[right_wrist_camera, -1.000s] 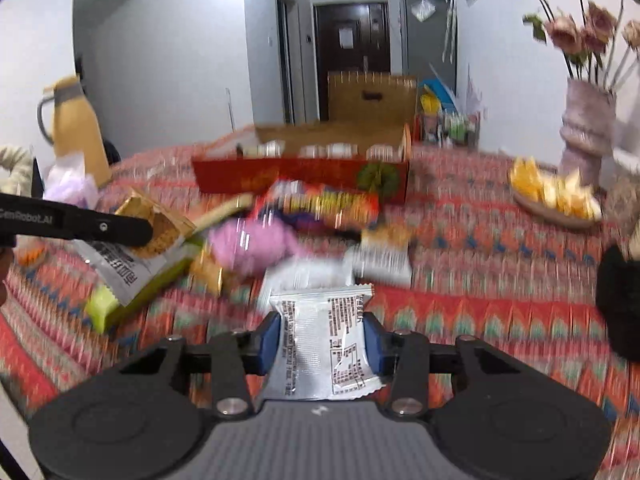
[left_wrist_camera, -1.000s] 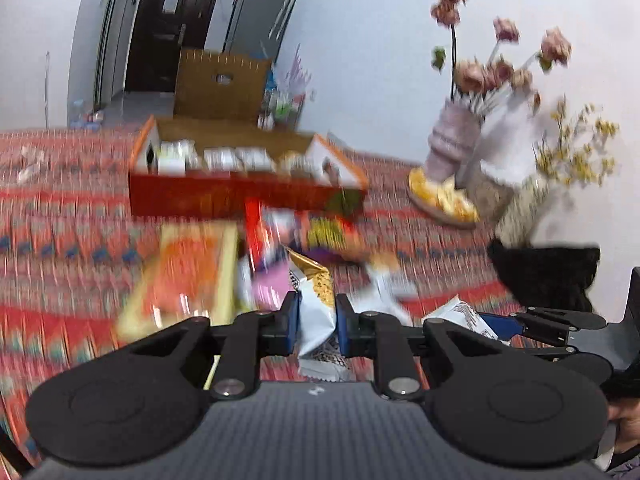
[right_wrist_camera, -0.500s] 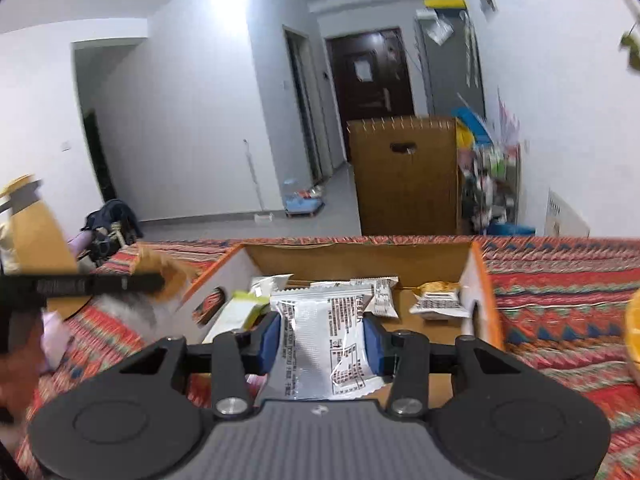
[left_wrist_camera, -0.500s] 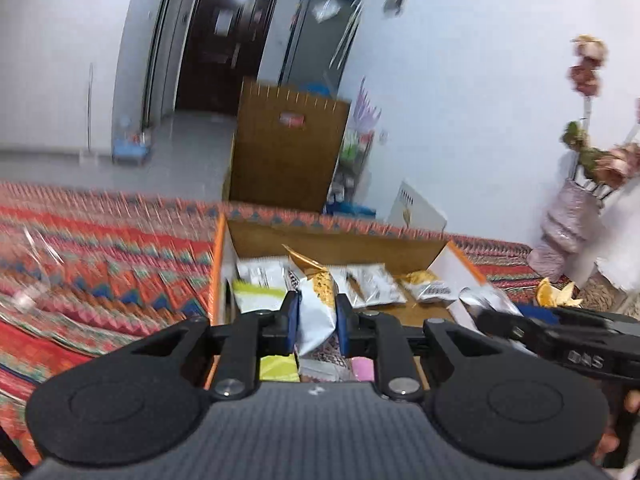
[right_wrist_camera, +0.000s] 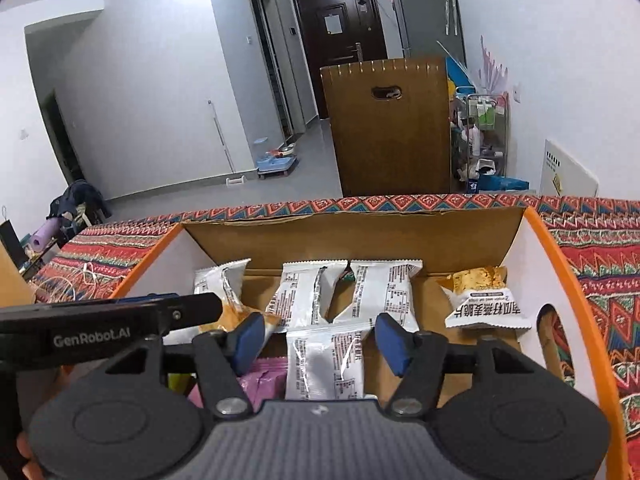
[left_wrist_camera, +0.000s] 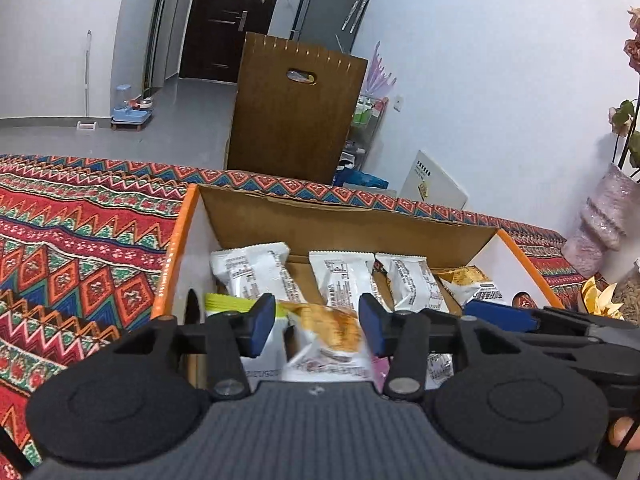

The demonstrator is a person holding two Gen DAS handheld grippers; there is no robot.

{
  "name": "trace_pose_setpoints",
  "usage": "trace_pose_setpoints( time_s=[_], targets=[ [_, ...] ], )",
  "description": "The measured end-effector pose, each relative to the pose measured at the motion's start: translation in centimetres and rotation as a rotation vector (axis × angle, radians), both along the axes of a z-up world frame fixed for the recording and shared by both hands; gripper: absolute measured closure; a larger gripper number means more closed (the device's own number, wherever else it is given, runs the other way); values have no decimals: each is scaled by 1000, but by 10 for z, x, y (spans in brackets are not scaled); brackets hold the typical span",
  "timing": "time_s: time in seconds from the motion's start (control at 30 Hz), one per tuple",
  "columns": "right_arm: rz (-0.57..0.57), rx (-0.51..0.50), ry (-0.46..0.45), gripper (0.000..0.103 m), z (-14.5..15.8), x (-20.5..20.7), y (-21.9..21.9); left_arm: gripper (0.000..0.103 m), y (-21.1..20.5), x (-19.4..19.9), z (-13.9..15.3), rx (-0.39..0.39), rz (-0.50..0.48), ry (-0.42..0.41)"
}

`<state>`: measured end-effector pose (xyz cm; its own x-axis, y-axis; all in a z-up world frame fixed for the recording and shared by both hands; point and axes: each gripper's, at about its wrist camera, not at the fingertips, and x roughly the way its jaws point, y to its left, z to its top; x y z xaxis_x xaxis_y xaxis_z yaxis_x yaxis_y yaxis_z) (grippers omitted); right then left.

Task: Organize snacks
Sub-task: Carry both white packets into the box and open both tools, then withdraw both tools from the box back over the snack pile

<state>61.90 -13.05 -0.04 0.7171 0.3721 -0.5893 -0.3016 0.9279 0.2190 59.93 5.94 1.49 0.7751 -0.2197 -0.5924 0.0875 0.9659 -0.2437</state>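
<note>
Orange-and-white snack packet [left_wrist_camera: 326, 344], lower centre of the left wrist frame, blurred as it drops free between the opening jaws of the left gripper [left_wrist_camera: 317, 327]; a second ago it was clamped. Silver packet [right_wrist_camera: 326, 362] likewise loose between the right gripper [right_wrist_camera: 322, 339] jaws, also opening. Both fall into the orange-rimmed cardboard box [right_wrist_camera: 558, 252] on the patterned cloth [left_wrist_camera: 80, 240]: two more snacks stowed

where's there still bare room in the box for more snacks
Bare cardboard floor shows in the box between the silver packets and the orange-topped packet, and in front of that packet by the right wall. The left half is crowded: both grippers, jaws opening, are releasing a packet there onto others.
</note>
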Motion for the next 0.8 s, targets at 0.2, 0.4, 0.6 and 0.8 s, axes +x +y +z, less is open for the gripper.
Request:
trace_pose_setpoints(
  time_s=[0.2, 0.4, 0.6, 0.8],
  targets=[
    [20, -22, -31, 43, 23, -20, -5, 51, 2, -22, 27, 35, 11, -27],
    [30, -34, -96, 36, 51, -73, -31, 29, -5, -77, 65, 107, -17, -107],
    [8, -65, -133, 21, 66, -146, -63, 17, -9, -160, 91, 147, 11, -157],
    [-21, -65, -161, 16, 62, -237, -99, 7, -24, -265, 95, 157, -17, -218]
  ],
)
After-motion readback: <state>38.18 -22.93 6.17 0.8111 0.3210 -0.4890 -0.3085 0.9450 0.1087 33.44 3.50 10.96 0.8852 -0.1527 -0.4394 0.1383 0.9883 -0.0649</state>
